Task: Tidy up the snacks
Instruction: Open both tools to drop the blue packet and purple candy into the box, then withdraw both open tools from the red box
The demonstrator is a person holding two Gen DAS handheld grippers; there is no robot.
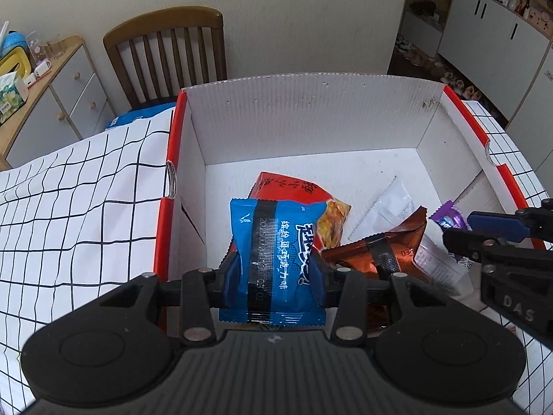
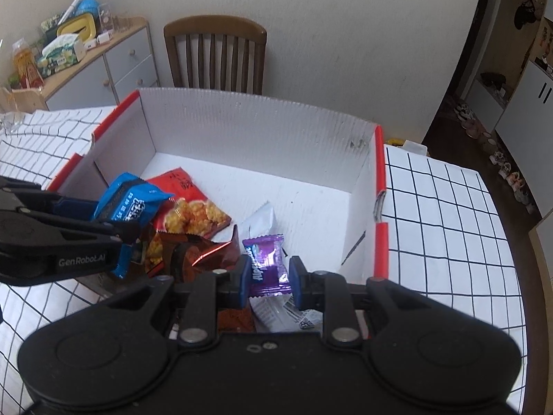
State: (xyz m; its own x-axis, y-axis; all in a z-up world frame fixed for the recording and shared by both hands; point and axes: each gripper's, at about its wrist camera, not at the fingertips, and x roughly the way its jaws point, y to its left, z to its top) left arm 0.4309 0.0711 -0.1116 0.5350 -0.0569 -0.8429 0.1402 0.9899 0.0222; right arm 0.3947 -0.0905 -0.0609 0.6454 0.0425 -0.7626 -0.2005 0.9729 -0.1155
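A red-edged white cardboard box (image 1: 311,117) (image 2: 262,131) stands on the checked tablecloth. My left gripper (image 1: 276,273) (image 2: 103,221) is shut on a blue snack packet (image 1: 276,259) (image 2: 128,204), held over the box's near left part. My right gripper (image 2: 268,276) (image 1: 484,231) is shut on a small purple candy wrapper (image 2: 268,266) (image 1: 449,219) over the near right part. Beneath them in the box lie a red-orange snack bag (image 1: 293,190) (image 2: 190,204), a brown foil packet (image 1: 390,245) (image 2: 204,252) and a clear white wrapper (image 1: 390,204) (image 2: 262,221).
The checked tablecloth (image 1: 69,207) (image 2: 449,214) covers the table on both sides of the box. A wooden chair (image 1: 169,52) (image 2: 217,55) stands behind it. A drawer cabinet (image 2: 103,65) with clutter sits at the back left.
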